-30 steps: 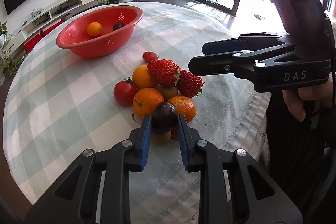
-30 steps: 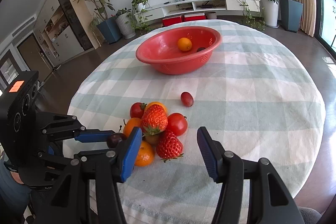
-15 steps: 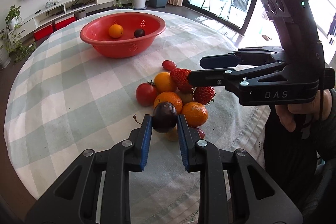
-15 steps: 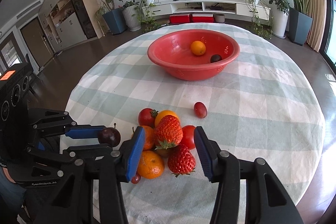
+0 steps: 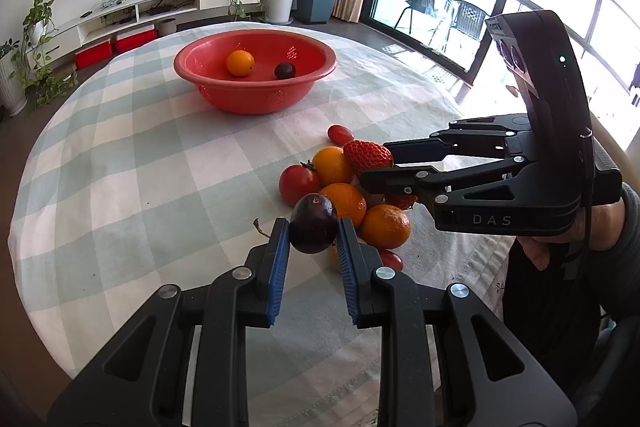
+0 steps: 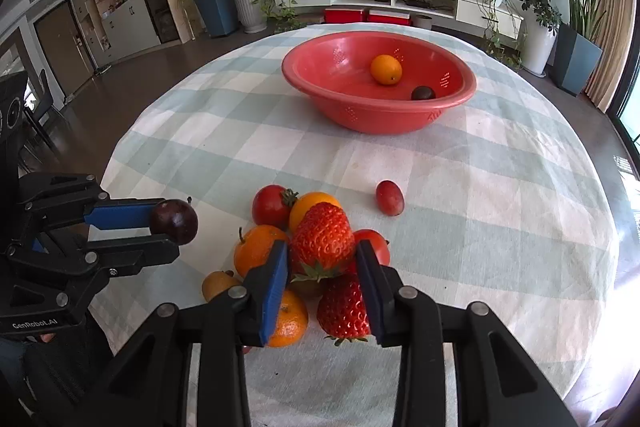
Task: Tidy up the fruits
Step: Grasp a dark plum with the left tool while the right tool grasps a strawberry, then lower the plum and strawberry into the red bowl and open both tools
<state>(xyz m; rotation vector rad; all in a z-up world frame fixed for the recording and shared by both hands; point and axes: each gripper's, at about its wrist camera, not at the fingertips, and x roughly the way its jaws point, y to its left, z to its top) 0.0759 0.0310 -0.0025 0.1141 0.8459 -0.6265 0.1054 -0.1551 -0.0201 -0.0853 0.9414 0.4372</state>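
The left gripper (image 5: 312, 247) is clamped on a plum (image 5: 313, 223), smooth, dark and round, held at the bottom centre of its view. The right gripper (image 6: 322, 267) has just been closing; its blue ribbed pads sit against the sides of the top strawberry (image 6: 323, 237), a soft, seeded cone, and appear to pinch it.

That berry caps the pile (image 6: 296, 251) of glossy oranges and tomatoes in the lower middle of the frame. Lifting it could nudge the round fruit beneath into rolling across the checked cloth (image 6: 480, 207), and too hard a squeeze may bruise it.

The red plastic bowl (image 6: 304, 67), perforated, waits at upper centre, already holding an orange and a plum.
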